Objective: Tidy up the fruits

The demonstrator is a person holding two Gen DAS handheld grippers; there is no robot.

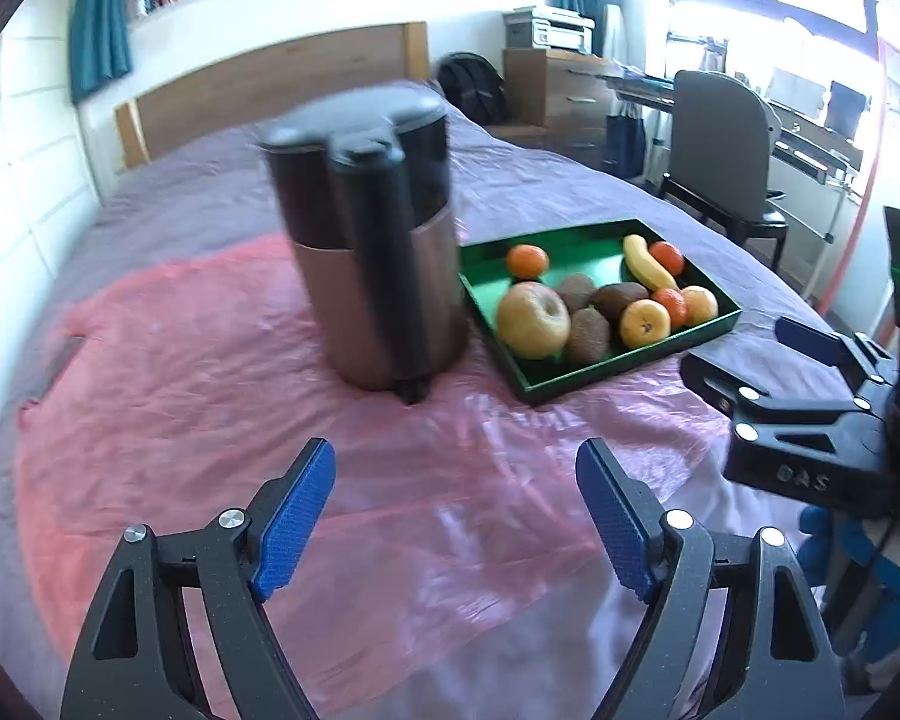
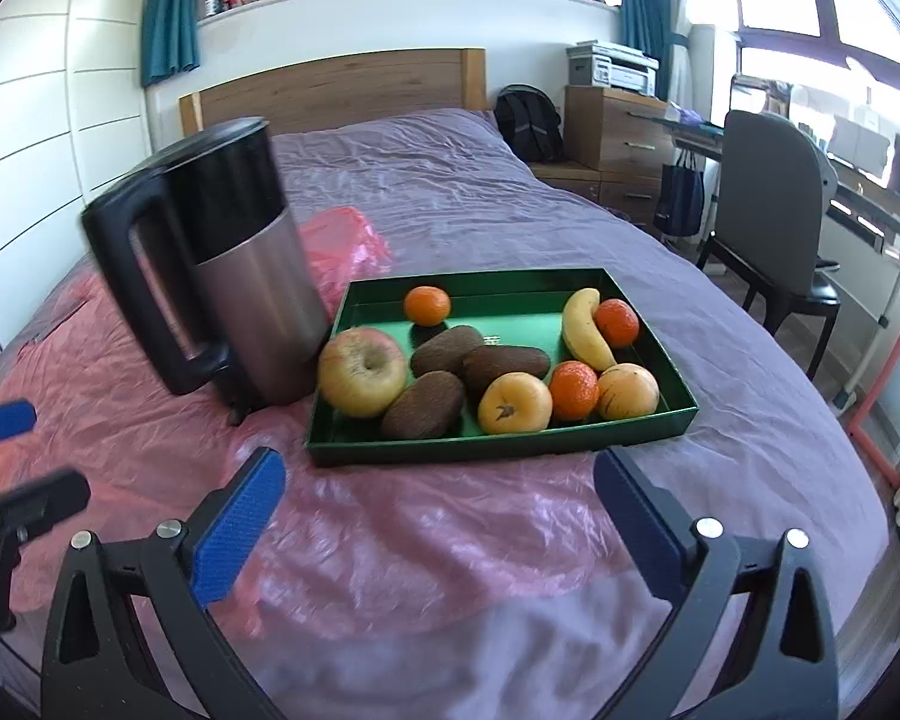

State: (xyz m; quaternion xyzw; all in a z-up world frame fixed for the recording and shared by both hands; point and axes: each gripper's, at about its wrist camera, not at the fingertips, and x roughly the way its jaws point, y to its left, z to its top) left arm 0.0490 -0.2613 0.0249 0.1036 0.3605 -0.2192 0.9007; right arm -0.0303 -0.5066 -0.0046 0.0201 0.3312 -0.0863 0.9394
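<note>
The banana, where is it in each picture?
Left wrist view: the banana lies at the far right of the green tray, right of centre.
Right wrist view: the banana lies at the tray's far right, right of centre.
Shared landmark: the kettle stands left of the tray.

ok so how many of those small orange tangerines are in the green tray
3. One tangerine sits alone near the tray's far rim, one is at the far right beside the banana, and one is at the front between two yellow fruits. None seems hidden.
</note>
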